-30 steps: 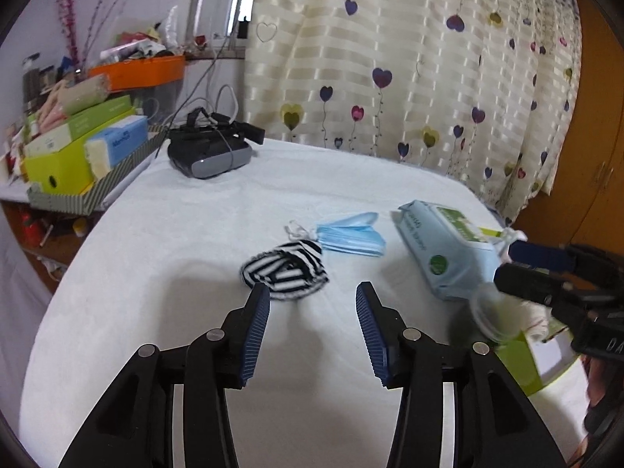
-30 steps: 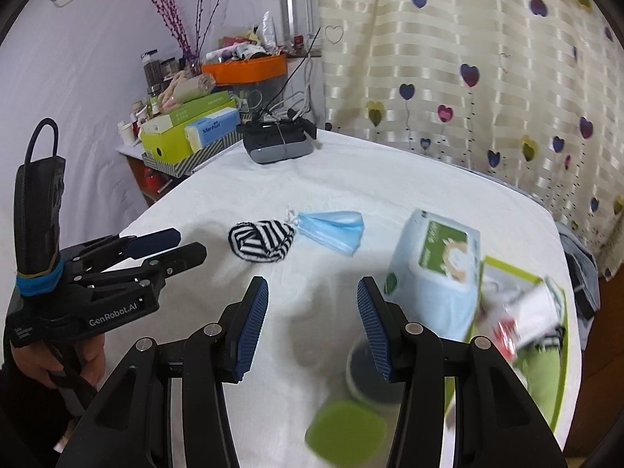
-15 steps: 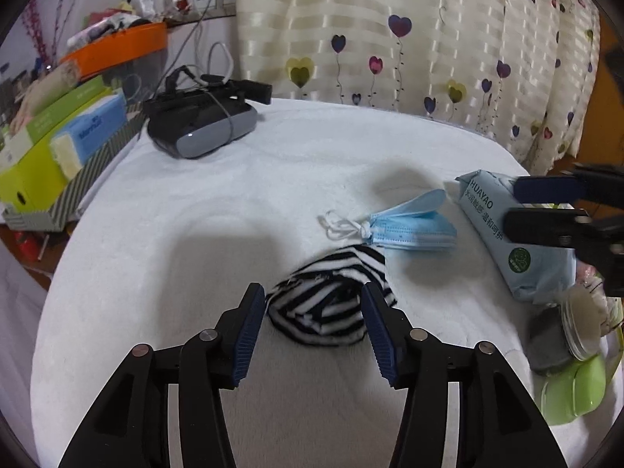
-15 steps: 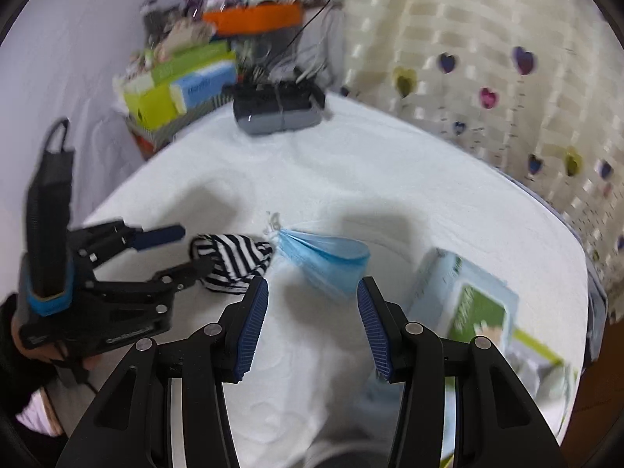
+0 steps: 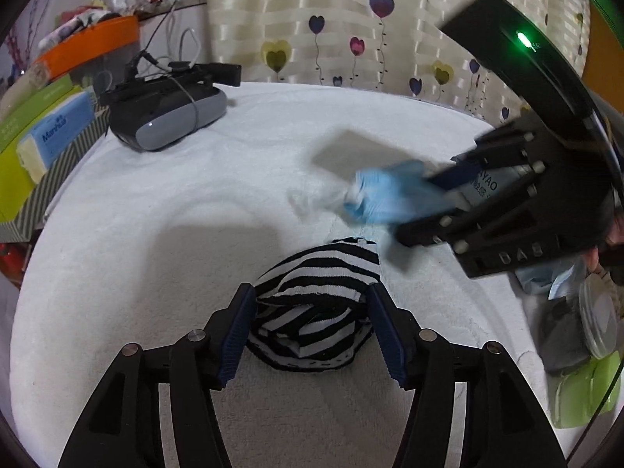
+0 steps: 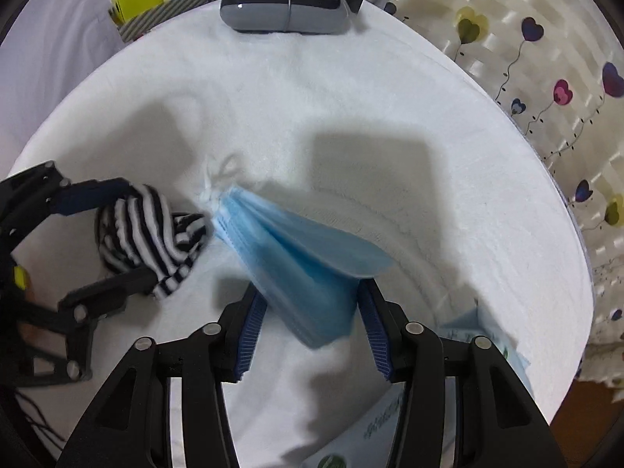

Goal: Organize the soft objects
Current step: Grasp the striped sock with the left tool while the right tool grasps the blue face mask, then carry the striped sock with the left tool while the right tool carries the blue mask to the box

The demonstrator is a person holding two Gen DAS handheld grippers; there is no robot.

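A black-and-white striped sock (image 5: 316, 312) lies bunched on the white tablecloth (image 5: 156, 202), between the open fingers of my left gripper (image 5: 312, 331); it also shows in the right wrist view (image 6: 152, 234). A folded blue face mask (image 6: 304, 269) lies between the open fingers of my right gripper (image 6: 310, 331), its white ear loops (image 6: 218, 175) trailing toward the sock. In the left wrist view the mask (image 5: 386, 195) is blurred, with the right gripper (image 5: 429, 202) straddling it.
A grey VR headset (image 5: 163, 117) with cables sits at the table's far left. Boxes (image 5: 46, 132) and an orange tray (image 5: 85, 50) stand beyond the left edge. A wipes pack (image 6: 390, 421), a jar (image 5: 596, 319) and a green lid (image 5: 585, 394) lie right. A heart-print curtain (image 5: 351, 19) hangs behind.
Both grippers moved forward and down: the left now has the striped sock between its fingers, the right has the blue mask between its fingers. Both stay open.
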